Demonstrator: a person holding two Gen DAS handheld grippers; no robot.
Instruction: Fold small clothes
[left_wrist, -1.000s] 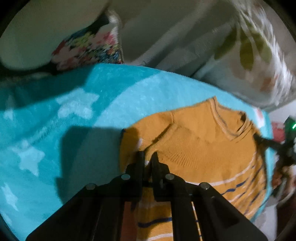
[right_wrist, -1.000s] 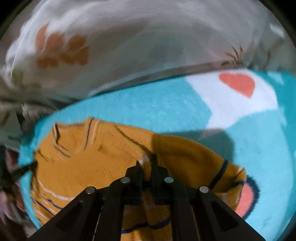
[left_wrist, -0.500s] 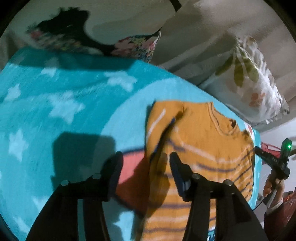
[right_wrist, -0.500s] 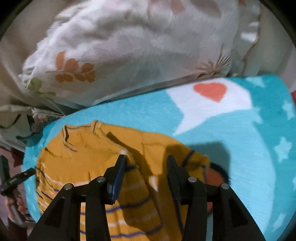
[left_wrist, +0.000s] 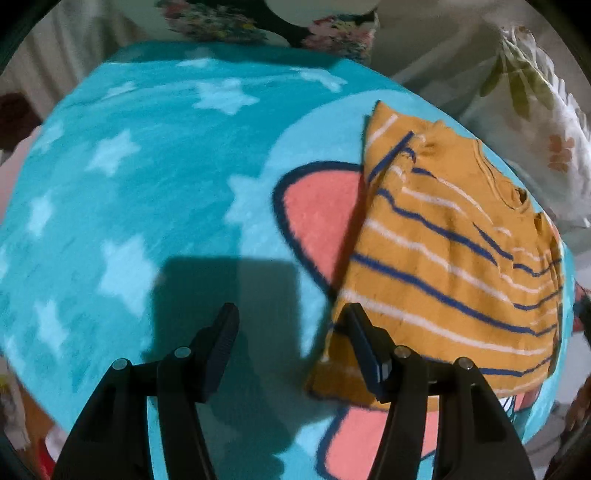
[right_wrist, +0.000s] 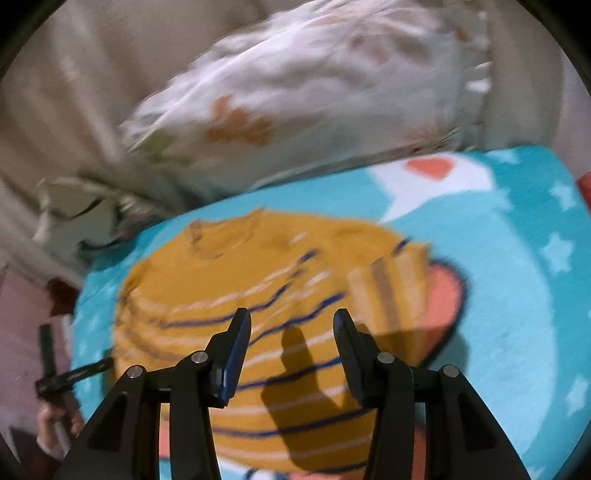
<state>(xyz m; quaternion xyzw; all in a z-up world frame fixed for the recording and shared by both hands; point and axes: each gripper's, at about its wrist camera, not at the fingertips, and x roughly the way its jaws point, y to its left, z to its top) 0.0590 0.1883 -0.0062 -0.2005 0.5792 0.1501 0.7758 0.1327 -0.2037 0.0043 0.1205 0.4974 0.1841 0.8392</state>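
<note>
Fleecy starred blanket (left_wrist: 155, 192), knitted striped sweater (left_wrist: 454, 258)

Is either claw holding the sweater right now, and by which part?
No. Both the left claw and right claw are open and empty; the sweater lies free on the blanket.

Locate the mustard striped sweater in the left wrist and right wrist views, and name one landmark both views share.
Left wrist view: the mustard striped sweater lies right of centre, beyond the right-hand finger of the left gripper.
Right wrist view: the sweater fills the centre, behind and between the fingers of the right gripper, which hold nothing.
Shared landmark: the pink patch outlined in dark blue on the turquoise star blanket, at the sweater's edge.
</note>
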